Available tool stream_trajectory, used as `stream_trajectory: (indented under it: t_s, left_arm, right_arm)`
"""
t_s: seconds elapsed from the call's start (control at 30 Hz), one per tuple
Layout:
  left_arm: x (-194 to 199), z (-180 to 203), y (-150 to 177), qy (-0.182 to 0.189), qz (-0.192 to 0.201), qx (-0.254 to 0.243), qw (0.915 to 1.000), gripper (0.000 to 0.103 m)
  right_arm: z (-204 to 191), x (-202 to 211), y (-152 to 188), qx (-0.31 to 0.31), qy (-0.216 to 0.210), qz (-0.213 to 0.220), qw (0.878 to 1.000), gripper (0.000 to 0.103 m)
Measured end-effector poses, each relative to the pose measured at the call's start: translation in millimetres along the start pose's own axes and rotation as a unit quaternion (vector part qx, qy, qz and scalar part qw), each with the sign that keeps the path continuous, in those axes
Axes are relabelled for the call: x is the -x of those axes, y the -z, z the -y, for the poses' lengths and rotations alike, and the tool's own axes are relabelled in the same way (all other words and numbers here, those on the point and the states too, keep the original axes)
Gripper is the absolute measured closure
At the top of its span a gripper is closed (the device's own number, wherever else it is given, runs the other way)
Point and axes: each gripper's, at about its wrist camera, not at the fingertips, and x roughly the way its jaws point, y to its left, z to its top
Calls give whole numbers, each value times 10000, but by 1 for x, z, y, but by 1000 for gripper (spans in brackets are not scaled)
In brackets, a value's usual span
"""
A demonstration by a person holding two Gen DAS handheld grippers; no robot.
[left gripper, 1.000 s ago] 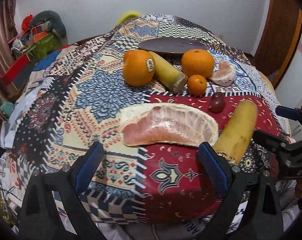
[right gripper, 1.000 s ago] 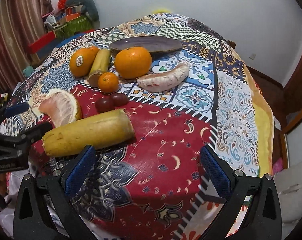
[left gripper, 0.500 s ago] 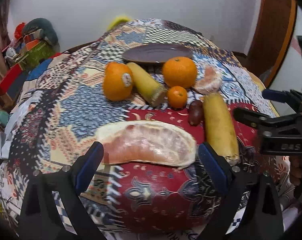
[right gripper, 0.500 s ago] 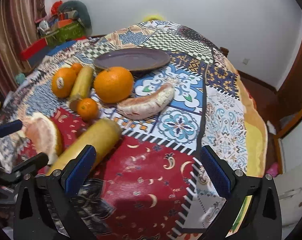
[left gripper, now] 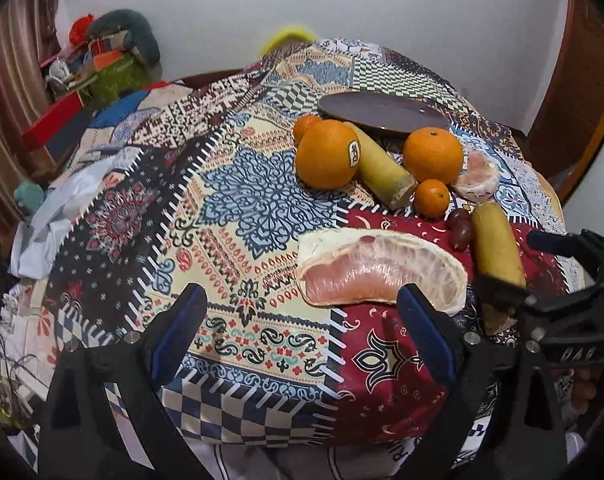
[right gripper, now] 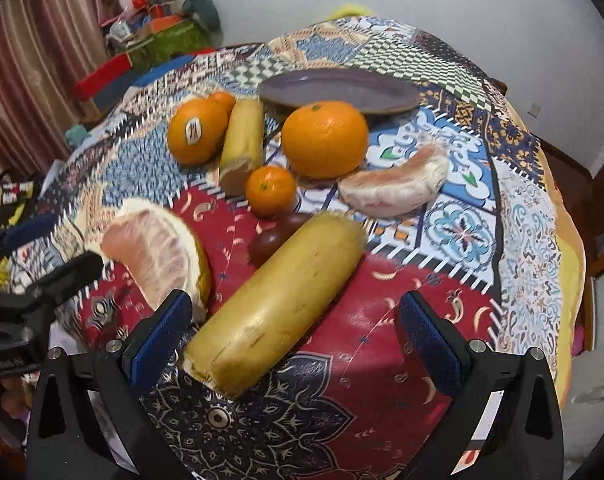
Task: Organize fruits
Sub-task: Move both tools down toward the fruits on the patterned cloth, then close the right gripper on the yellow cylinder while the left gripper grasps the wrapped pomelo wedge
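Note:
Fruit lies on a patterned tablecloth. A big pomelo wedge (left gripper: 382, 272) (right gripper: 157, 252) lies near the front. A yellow banana piece (right gripper: 277, 300) (left gripper: 496, 240) lies beside it, its near end between my right gripper's open jaws. My right gripper (right gripper: 297, 344) is open and holds nothing. My left gripper (left gripper: 297, 332) is open and empty, left of the wedge. Behind are two dark grapes (right gripper: 273, 236), a small mandarin (right gripper: 270, 190), two large oranges (right gripper: 324, 138) (right gripper: 195, 132), a second banana piece (right gripper: 241, 144), a smaller pomelo segment (right gripper: 394, 186) and a purple plate (right gripper: 338, 90).
The table's right edge (right gripper: 570, 280) drops to the floor. A pile of clutter (left gripper: 105, 68) sits far left by a curtain. A wooden door (left gripper: 578, 80) is at the right. Each gripper shows at the edge of the other's view.
My right gripper has moved left and closer, so the banana piece now lies between its jaws. My left gripper has swung left, and the wedge now sits toward its right finger.

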Motion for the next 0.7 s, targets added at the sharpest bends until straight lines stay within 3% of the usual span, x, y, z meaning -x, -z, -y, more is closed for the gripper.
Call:
stream_trajectory:
  t_s: [0.13,0.2,0.3,0.4,0.6,0.7]
  left_arm:
    - [-2,12,0,12,-36,-106,9999,6]
    - [-4,21,-2,48,-72,-135,9999,6]
    - [-8,36,-6,67,-153,-300,9994,6]
    - [-12,51,-10,-2,-146,-458,9988,6]
    - [-30,71,-13,-8,-339,-581,9977,6]
    - [-31,69,-13,-17,-342,-526,9980,3]
  right_arm:
    - [4,3,5,-38,-250,33,9997,12]
    - [8,8,7,-16,-517,39,9987,32]
    - [14,18,12,63,-676,115,9976,47]
    - [23,26,18,11,-600,202,9980,53]
    - [45,37,22,-202,-232,346,9989,53]
    - [50,36,19,-343,-272,324,9985,52]
